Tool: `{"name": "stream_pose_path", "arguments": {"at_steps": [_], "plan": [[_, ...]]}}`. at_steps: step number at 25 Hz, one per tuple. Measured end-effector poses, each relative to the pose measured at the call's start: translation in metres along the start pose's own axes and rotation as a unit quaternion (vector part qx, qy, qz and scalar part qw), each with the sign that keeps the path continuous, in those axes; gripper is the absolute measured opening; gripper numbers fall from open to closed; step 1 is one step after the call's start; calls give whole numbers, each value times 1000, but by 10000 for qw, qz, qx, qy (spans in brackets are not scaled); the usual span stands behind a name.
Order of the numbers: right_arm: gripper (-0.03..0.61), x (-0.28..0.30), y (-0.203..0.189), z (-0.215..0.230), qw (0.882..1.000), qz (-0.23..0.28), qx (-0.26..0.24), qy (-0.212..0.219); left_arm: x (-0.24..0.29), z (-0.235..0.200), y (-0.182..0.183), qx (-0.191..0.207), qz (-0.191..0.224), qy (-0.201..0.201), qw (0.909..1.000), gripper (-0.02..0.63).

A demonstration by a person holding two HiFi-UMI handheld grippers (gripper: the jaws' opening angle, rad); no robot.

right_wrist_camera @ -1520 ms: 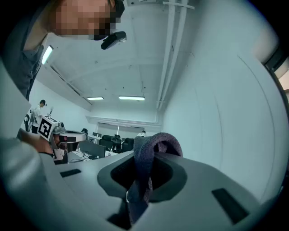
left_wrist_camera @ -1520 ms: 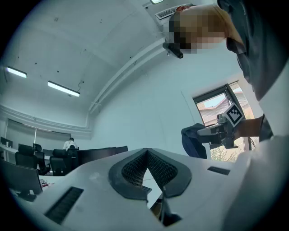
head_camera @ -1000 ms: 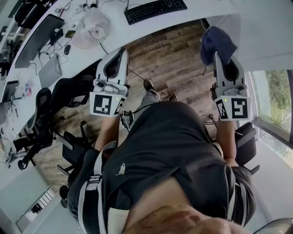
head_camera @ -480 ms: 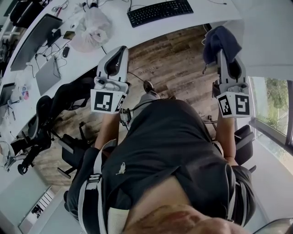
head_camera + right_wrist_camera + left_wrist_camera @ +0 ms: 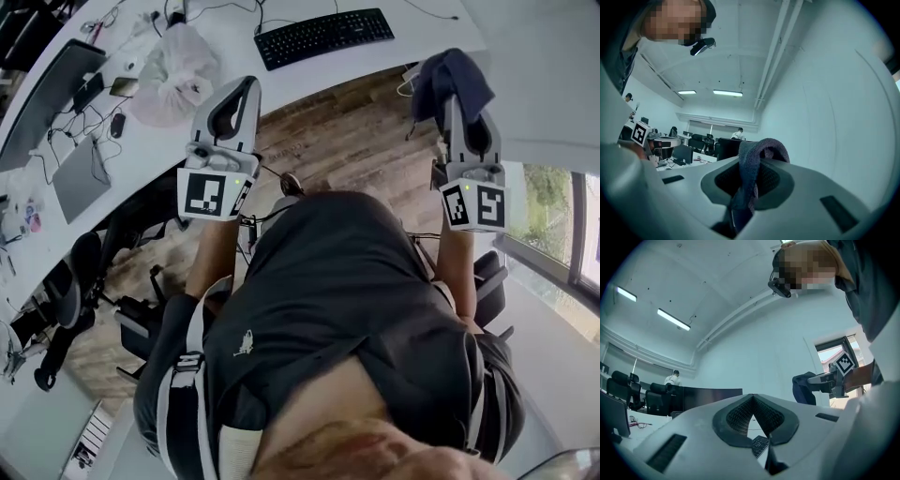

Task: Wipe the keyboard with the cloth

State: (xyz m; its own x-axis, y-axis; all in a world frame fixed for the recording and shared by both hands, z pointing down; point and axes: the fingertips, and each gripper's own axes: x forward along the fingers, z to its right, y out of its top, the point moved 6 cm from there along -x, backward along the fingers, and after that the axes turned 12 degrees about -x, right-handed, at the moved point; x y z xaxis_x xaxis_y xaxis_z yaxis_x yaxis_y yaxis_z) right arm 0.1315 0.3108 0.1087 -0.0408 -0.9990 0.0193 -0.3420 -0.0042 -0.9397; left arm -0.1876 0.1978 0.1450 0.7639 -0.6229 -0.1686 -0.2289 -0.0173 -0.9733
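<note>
A black keyboard (image 5: pixel 323 36) lies on the white desk (image 5: pixel 281 80) at the top of the head view. My right gripper (image 5: pixel 450 89) is raised at the right over the floor, short of the desk, shut on a dark blue cloth (image 5: pixel 450 77) that drapes over its tips. In the right gripper view the cloth (image 5: pixel 754 161) is bunched between the jaws. My left gripper (image 5: pixel 249 84) is held up at the left with its tip near the desk edge; its jaws (image 5: pixel 751 397) meet with nothing in them. A corner of the keyboard (image 5: pixel 760 445) shows below them.
Left of the keyboard the desk holds a crumpled white plastic bag (image 5: pixel 176 61), a laptop (image 5: pixel 77 176), a monitor (image 5: pixel 52 89) and cables. Black office chairs (image 5: pixel 70 281) stand at the lower left on the wood floor (image 5: pixel 356 141). A window (image 5: pixel 553 202) runs along the right.
Both grippers have risen toward the desk, and the keyboard and desk sit lower and nearer in the head view. The cloth stays in the right gripper.
</note>
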Motion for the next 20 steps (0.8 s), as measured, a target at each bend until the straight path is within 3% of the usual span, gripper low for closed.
{"name": "stream_pose_path", "arguments": {"at_steps": [11, 20], "plan": [[51, 75, -41, 40, 9995, -186, 70, 261, 66, -25, -30, -59, -309, 274, 9991, 5], [51, 149, -83, 121, 9972, -31, 94, 735, 157, -12, -53, 110, -383, 772, 9962, 5]]}}
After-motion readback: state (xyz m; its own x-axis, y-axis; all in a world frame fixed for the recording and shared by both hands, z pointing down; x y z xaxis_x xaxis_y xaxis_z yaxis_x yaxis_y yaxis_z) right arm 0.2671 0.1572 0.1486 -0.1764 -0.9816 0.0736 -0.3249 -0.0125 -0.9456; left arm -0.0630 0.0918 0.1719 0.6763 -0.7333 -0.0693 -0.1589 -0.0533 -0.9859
